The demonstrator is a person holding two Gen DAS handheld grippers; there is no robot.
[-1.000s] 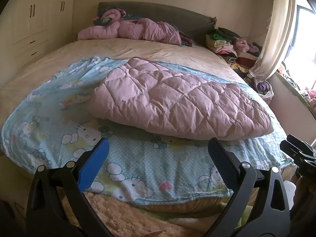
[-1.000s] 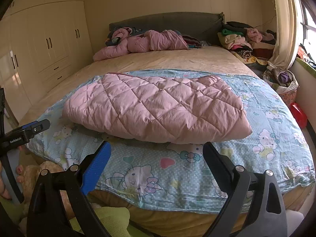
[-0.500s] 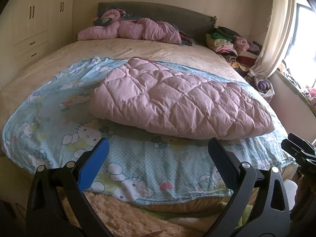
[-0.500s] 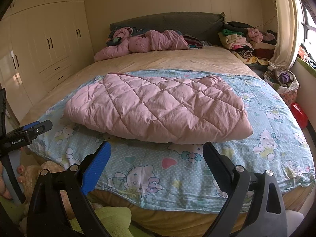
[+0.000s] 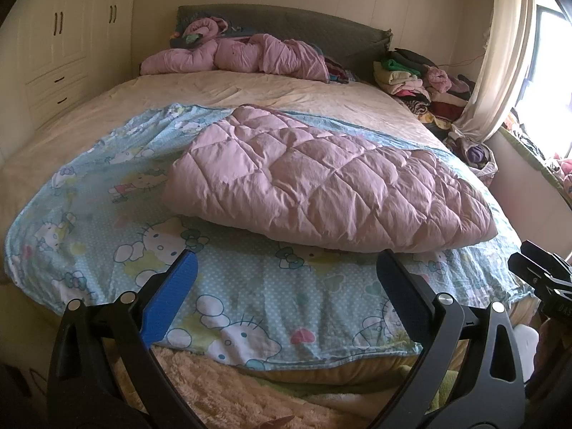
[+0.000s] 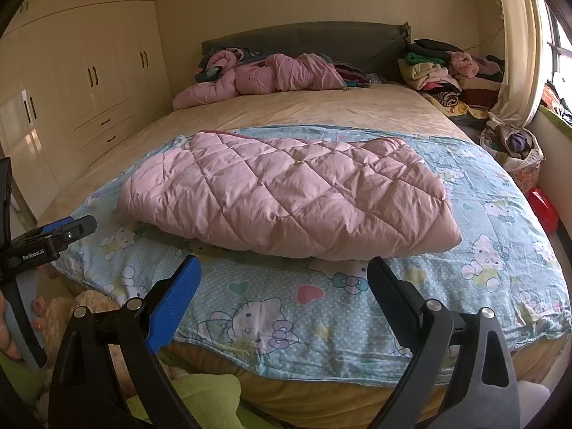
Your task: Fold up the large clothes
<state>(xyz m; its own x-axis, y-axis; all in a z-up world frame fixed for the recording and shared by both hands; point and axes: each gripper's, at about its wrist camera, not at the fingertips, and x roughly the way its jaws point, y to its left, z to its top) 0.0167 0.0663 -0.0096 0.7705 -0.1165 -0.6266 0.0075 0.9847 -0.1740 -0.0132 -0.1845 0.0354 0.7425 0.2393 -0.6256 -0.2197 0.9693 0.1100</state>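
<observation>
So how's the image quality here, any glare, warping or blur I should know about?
Left wrist view: window blown out white at right, fisheye bends the bed edge, pink quilt sharp. Right wrist view: softer glare at the window, wardrobe curved, dark corners.

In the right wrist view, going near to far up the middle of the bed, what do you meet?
right gripper → cartoon-print blue sheet → folded pink quilt → bare beige mattress cover → crumpled pink garment → grey headboard
</observation>
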